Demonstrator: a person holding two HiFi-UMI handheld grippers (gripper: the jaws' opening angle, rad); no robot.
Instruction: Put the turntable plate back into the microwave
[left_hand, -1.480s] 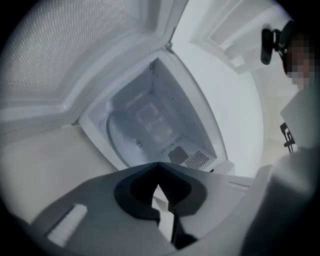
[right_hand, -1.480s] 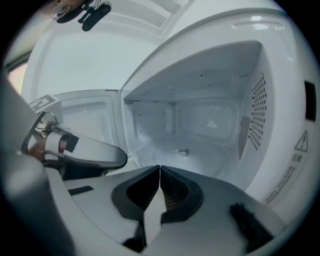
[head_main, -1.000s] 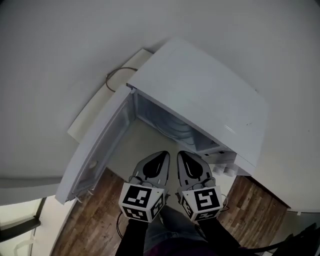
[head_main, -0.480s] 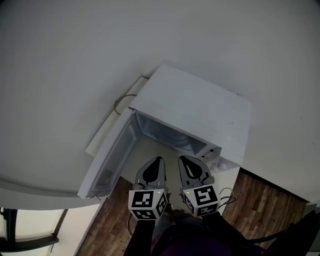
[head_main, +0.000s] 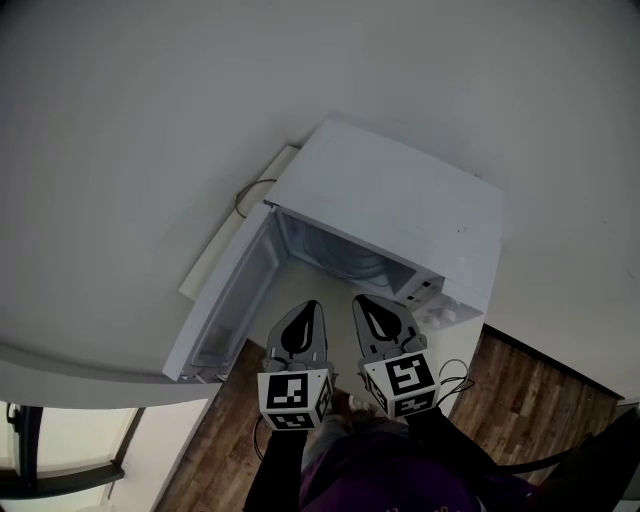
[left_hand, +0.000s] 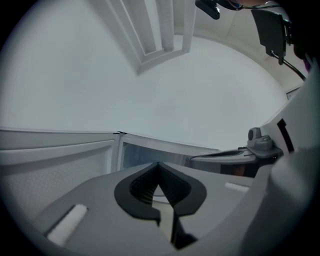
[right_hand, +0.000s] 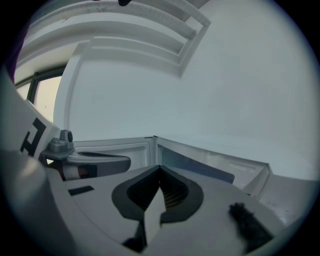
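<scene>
I read this as a home kitchen corner: white microwave (head_main: 400, 215) on a table (head_main: 292, 292), wood-plank floor (head_main: 520, 400), plain white wall (head_main: 150, 120).

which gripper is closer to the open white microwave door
Left. The left gripper hangs beside the open white microwave door without touching it; the right gripper lies beyond it, toward the white knob panel.

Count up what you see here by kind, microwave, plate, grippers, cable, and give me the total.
Microwave: 1
Plate: 1
Grippers: 2, left gripper and right gripper
Cable: 1
Total: 5
</scene>
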